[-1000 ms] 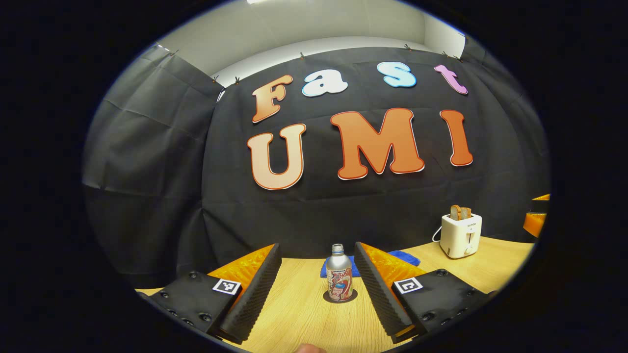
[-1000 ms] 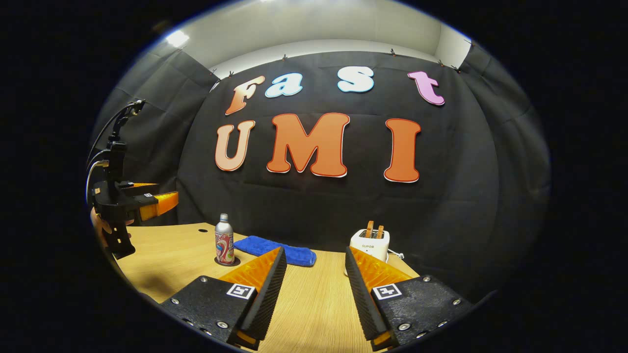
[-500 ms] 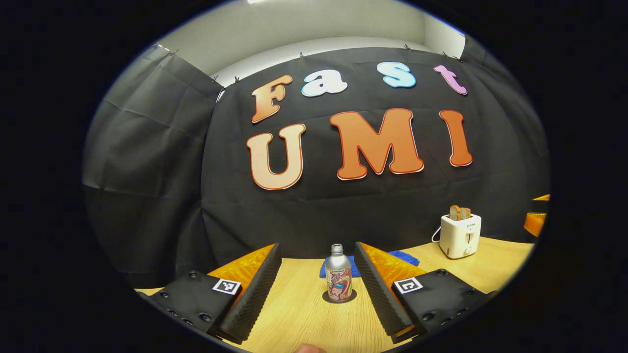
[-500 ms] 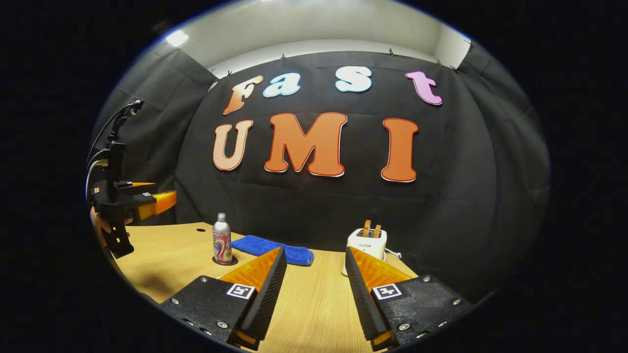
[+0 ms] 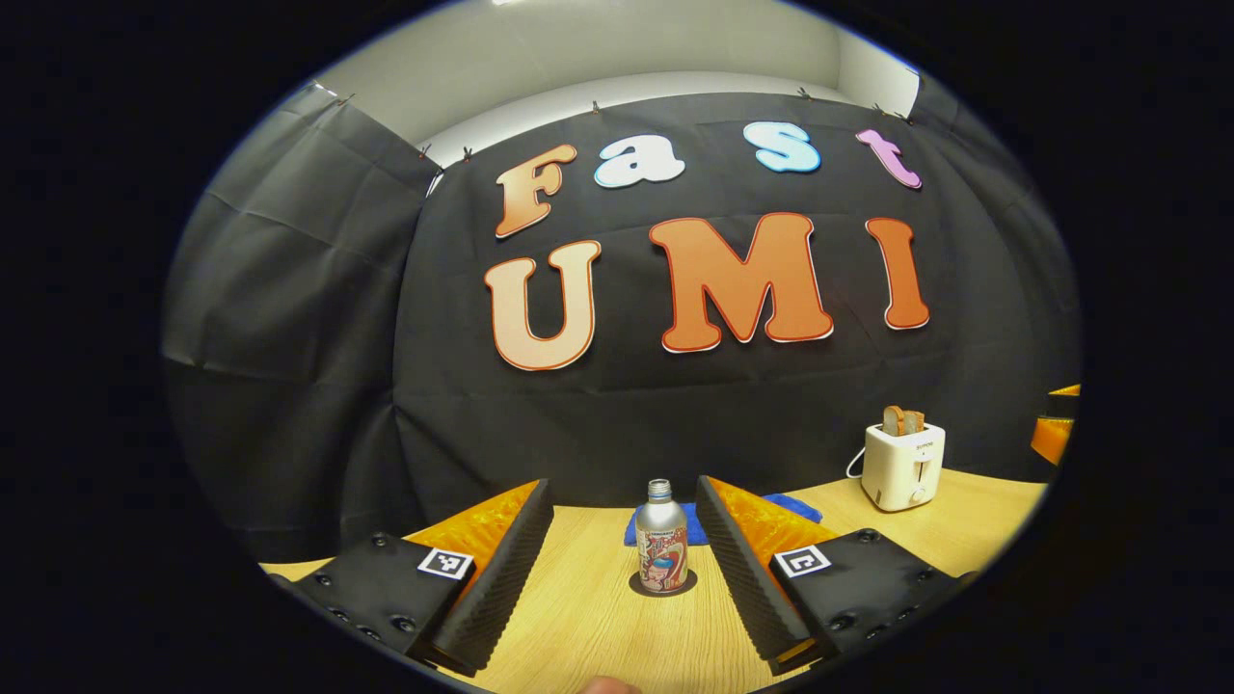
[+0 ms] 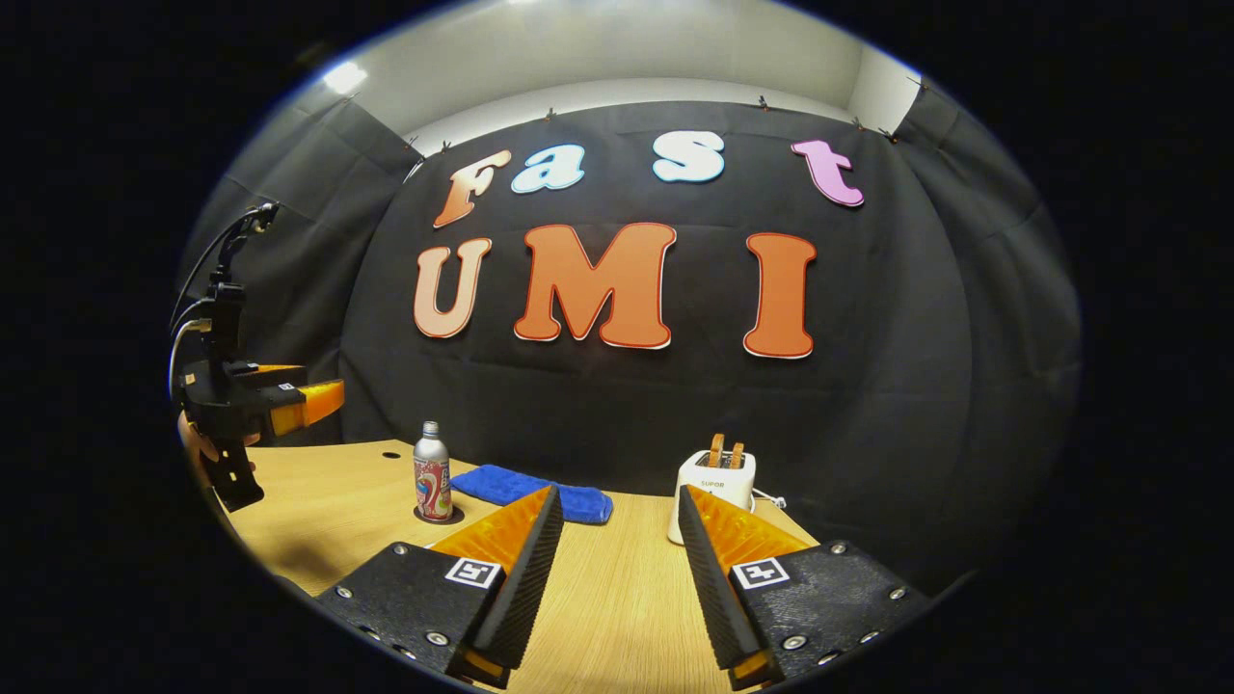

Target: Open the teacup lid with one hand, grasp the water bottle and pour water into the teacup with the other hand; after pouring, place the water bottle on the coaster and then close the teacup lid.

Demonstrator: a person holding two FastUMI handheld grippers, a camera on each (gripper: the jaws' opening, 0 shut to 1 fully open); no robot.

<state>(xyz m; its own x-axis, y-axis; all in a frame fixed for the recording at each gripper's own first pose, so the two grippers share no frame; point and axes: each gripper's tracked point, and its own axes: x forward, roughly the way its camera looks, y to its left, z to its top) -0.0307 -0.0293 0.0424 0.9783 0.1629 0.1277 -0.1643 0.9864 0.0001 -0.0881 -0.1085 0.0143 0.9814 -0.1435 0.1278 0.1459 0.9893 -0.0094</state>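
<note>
**Standing off from the bottle, both grippers empty**

Hovering above the pale wooden tabletop (image 5: 598, 627), the left gripper (image 5: 625, 564) has its fingers spread wide with nothing between them, framing the small silver metal water bottle with a colourful printed label (image 5: 662, 547). The bottle stands upright on a dark round coaster (image 5: 663, 584), farther along the table, apart from both fingers. In the right gripper view the right gripper (image 6: 614, 569) is likewise wide open and empty, pointing toward the white two-slot toaster with bread slices (image 6: 713, 482); a folded blue cloth (image 6: 530, 490) lies just behind the bottle.

With the bottle already seated on its coaster, the pouring stage looks finished, so closing the teacup lid is probably what remains. To do that well, I would turn one gripper down toward the cup, take the lid by its knob or rim with both fingers squarely opposed, and lower it level so it seats without tipping.

Neither the teacup nor its lid can be made out, so whether the lid is on is unknown. At that view's left edge, the hand holding the left gripper is cut off.
</note>
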